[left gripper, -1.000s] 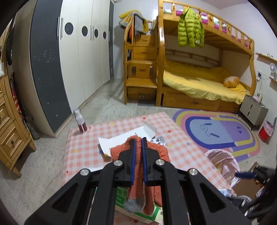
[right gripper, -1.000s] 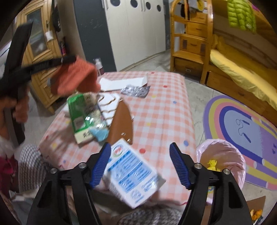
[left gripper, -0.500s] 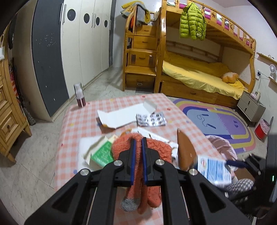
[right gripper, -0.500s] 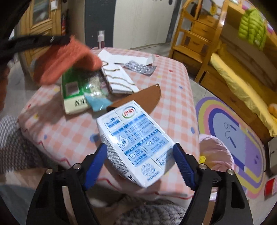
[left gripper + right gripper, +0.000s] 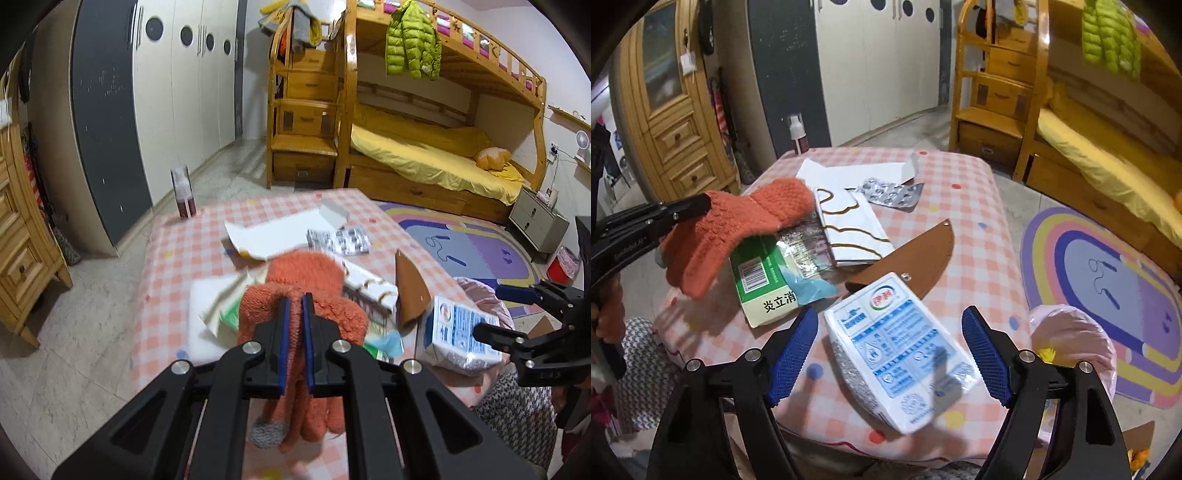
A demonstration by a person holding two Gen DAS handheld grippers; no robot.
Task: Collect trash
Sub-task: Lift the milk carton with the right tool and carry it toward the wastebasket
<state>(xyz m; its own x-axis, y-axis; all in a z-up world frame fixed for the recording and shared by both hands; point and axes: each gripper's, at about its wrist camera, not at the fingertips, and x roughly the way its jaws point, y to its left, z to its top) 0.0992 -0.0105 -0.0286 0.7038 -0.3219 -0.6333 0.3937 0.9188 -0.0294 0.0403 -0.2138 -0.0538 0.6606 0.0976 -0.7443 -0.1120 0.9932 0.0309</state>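
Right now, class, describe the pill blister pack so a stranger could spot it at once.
Find the pink checked table before the wooden bunk bed. Towards its far end, beside the white card sheet, lies the silver foil blister pack, the only shiny, bubble-dotted thing there.

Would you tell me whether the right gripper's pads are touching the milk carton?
Apart. The right wrist view shows checked cloth between each blue pad of the right gripper and the milk carton.

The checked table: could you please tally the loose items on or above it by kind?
Cartons and boxes: 2, the milk carton and green box
Gloves: 1, orange glove
Blister packs: 1
Bottles: 1
Brown leather pieces: 1
Total: 6
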